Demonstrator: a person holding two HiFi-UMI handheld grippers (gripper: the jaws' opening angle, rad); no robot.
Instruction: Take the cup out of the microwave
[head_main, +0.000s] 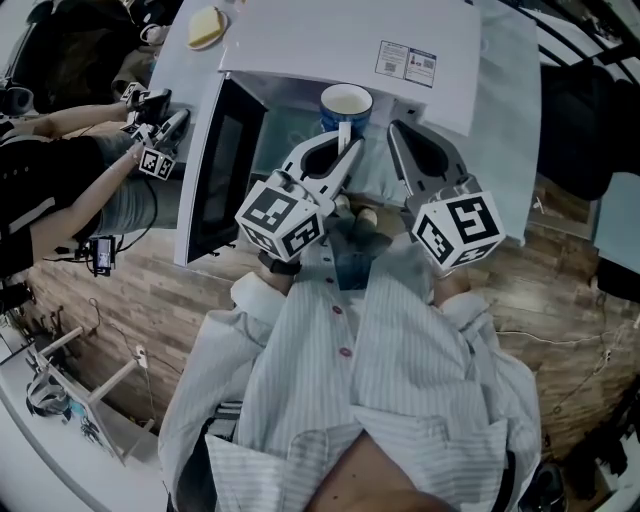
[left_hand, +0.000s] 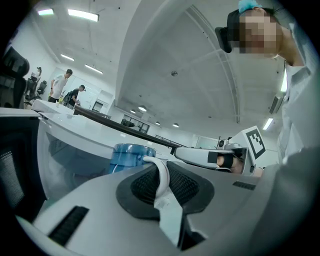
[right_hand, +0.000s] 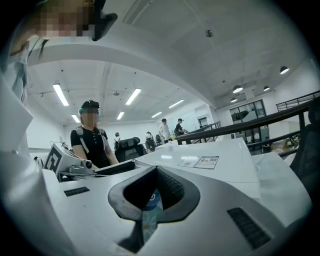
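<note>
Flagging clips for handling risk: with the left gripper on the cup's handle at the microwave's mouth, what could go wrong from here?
1. The left gripper holds the cup only by its thin handle, so the cup could swivel or slip as it comes out.
2. The open microwave door stands close on the left; a sideways pull might knock it.
3. The right gripper sits close beside the cup and could bump it.

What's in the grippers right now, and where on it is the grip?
The left gripper is shut on the white handle of the blue cup, one pad on each side. The right gripper holds nothing.
</note>
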